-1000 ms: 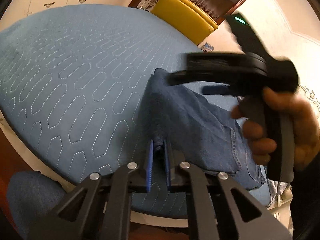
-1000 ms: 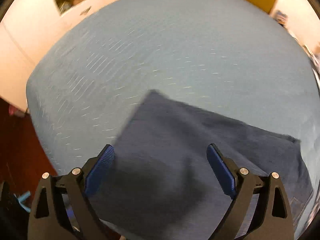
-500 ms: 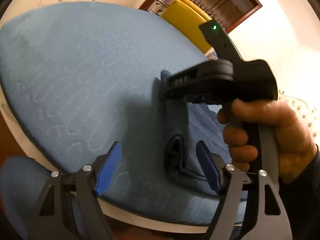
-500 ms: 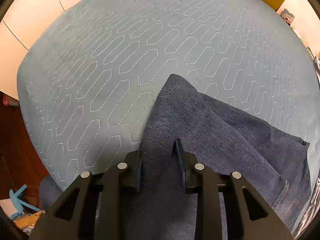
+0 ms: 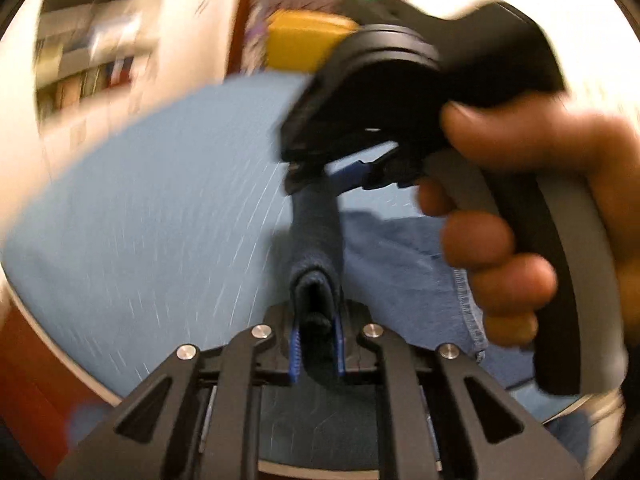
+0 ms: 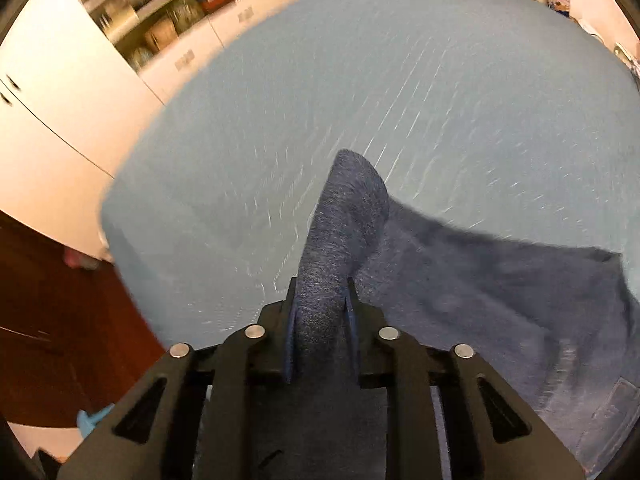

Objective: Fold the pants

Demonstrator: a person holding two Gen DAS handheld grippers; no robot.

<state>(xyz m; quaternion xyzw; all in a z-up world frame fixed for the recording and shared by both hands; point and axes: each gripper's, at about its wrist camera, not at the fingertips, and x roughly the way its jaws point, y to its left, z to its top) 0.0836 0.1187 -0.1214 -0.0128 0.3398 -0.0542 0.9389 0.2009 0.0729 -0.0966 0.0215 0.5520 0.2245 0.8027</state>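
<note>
Blue quilted bedding covered the bed under both claws. Nearest the left camera, the left claw was closing, its blue pads pinching a folded edge of the dark denim pants. From there the raised fold ran away to the right claw, whose jaws were opening yet pressed the cloth between them. A hand held its handle. Further right, the pants lay on the bedding; beyond stood white cupboards and a yellow chair.

A bed with a light-blue quilted cover carries dark-blue denim pants, lying at its near right.
</note>
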